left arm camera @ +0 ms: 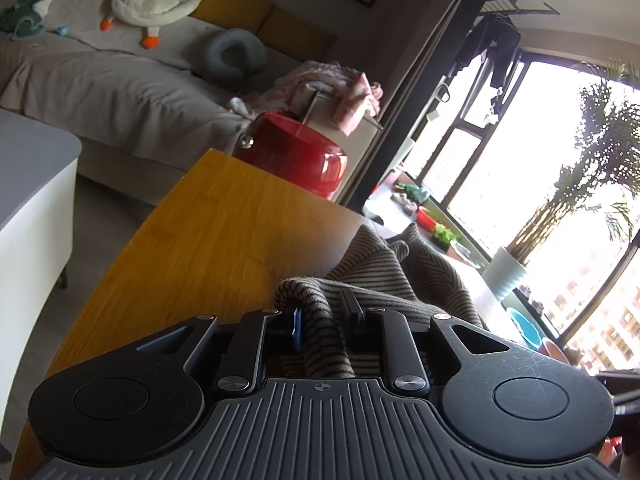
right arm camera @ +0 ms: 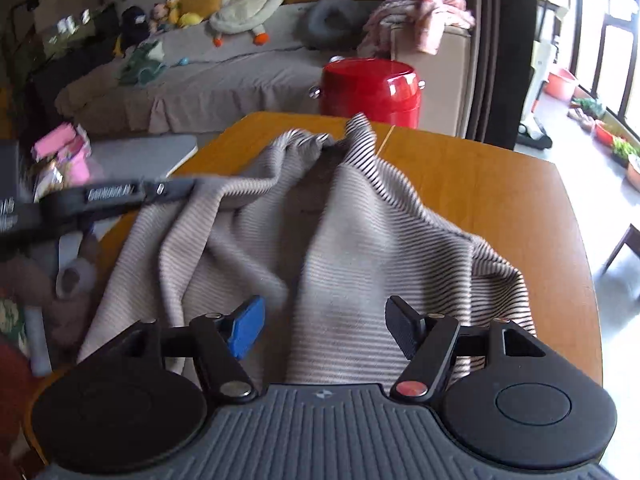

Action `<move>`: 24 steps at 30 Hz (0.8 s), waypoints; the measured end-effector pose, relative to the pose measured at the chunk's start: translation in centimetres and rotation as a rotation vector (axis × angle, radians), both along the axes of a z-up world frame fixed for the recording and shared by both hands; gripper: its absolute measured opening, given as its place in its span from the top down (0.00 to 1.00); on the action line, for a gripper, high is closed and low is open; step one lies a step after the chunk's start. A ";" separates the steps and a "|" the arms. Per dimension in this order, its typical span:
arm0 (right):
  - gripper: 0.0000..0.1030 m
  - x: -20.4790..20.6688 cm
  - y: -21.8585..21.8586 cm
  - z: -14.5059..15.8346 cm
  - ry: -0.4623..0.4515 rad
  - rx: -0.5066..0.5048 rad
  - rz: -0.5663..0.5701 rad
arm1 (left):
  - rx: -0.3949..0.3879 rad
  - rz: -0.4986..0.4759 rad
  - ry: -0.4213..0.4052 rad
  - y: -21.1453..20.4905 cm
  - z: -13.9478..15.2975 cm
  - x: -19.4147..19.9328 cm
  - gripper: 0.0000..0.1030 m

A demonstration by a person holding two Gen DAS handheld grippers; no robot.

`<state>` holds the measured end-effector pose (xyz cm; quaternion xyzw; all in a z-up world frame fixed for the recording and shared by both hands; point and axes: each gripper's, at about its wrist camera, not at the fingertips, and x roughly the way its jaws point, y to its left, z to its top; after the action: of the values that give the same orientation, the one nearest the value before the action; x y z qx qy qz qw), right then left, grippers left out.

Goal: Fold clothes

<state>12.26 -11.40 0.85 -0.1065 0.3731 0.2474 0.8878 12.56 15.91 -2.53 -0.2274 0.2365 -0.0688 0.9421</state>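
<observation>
A grey-beige garment with thin dark stripes (right arm camera: 340,232) lies rumpled on the wooden table (right arm camera: 500,200). In the left wrist view my left gripper (left arm camera: 324,312) is shut on a bunched edge of the striped garment (left arm camera: 384,272), which trails off to the right. The right wrist view shows my right gripper (right arm camera: 326,326) open just above the near part of the cloth, blue pad (right arm camera: 246,332) on the left and black pad (right arm camera: 400,330) on the right, nothing between them. The left gripper's black body (right arm camera: 100,200) reaches in from the left, blurred, at the cloth's left edge.
A red round stool (right arm camera: 370,90) stands past the table's far edge. Behind it is a grey sofa (right arm camera: 224,76) with plush toys and a pink blanket (right arm camera: 420,16). A grey-topped white table (left arm camera: 32,184) sits to the left. Plants and windows are on the right.
</observation>
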 end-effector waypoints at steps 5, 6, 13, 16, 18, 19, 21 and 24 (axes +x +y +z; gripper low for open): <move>0.79 0.1 -0.2 -1.5 -0.032 -0.122 0.002 | -0.001 -0.001 -0.001 -0.1 0.0 -0.1 0.78; 0.90 0.5 -0.7 -0.9 -0.054 -0.127 -0.013 | -0.005 -0.003 -0.002 0.0 0.0 0.0 0.78; 0.96 5.4 -5.5 6.5 -0.367 -0.141 -0.241 | -0.037 -0.010 -0.004 0.3 -0.2 0.0 0.74; 0.96 8.8 -7.3 6.8 -0.390 -0.107 -0.315 | -0.065 -0.013 -0.003 0.6 -0.3 0.0 0.70; 0.96 10.2 -7.5 5.0 -0.334 -0.074 -0.313 | -0.054 -0.011 0.020 0.5 -0.2 0.6 0.70; 0.96 10.7 -7.6 3.8 -0.303 -0.060 -0.309 | -0.041 -0.014 0.033 0.4 -0.2 0.9 0.70; 0.96 11.4 -7.9 1.2 -0.241 -0.027 -0.307 | 0.024 -0.021 0.049 -0.1 0.2 1.8 0.70; 0.96 11.4 -9.6 -1.9 -0.171 0.024 -0.333 | 0.100 -0.016 0.059 -0.1 0.7 3.3 0.73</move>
<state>23.64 -20.96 -1.06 -0.0536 0.3060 0.0916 0.9461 15.84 15.77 -1.79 -0.1800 0.2691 -0.0579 0.9444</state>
